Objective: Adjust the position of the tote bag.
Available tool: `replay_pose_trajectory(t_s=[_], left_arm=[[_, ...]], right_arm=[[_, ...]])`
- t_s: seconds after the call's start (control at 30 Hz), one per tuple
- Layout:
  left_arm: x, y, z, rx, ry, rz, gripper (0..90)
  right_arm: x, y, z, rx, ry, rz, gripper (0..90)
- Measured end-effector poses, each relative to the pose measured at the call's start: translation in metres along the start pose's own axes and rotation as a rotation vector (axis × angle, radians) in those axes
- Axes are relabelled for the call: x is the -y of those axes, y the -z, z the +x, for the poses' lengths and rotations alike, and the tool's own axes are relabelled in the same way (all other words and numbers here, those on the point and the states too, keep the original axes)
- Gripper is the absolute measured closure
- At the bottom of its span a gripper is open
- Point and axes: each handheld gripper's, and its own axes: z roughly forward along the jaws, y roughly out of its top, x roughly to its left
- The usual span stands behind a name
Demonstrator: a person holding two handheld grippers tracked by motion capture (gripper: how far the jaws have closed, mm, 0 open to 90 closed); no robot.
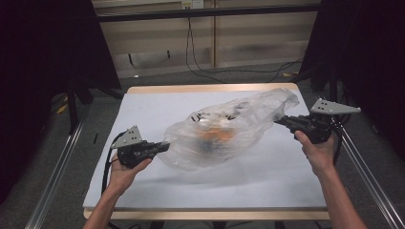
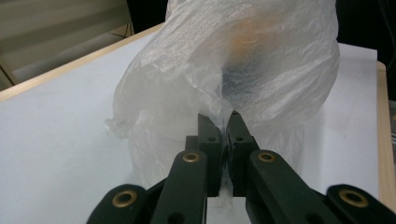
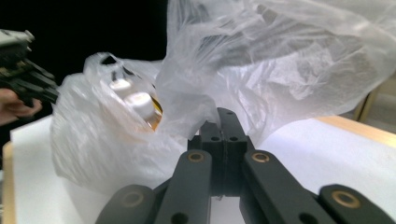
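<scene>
A clear plastic bag (image 1: 224, 126) is stretched between my two grippers over the white table (image 1: 157, 107). Through the film I see blurred orange, white and dark things inside (image 1: 215, 133). My left gripper (image 1: 165, 145) is shut on the bag's near-left end, film pinched between its jaws (image 2: 223, 123). My right gripper (image 1: 278, 120) is shut on the bag's right end under the loose open mouth (image 1: 282, 98). In the right gripper view the bag (image 3: 280, 60) billows above the closed jaws and white-capped items (image 3: 137, 102) show inside, with the left gripper (image 3: 25, 79) at far left.
The table has a wooden rim (image 1: 210, 88). Metal rails (image 1: 57, 171) run along both sides. Black curtains (image 1: 43, 57) hang left and right, and cables (image 1: 229, 71) lie on the floor behind the table.
</scene>
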Motion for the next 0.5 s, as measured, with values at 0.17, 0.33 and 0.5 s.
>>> replay_pose_trajectory(t_s=[0.17,0.33,0.5], left_arm=[[0.004,-0.003,-0.002,0.01,0.0,0.019,88.0],[0.012,-0.008,0.0,-0.003,-0.005,0.061,88.0],[0.015,-0.015,-0.004,0.006,-0.024,0.105,88.0]], right_arm=[[0.01,0.0,-0.005,0.002,-0.018,0.014,90.0],[0.015,0.0,-0.006,0.015,-0.026,0.038,90.0],[0.026,-0.011,-0.009,0.021,-0.034,0.093,90.0]])
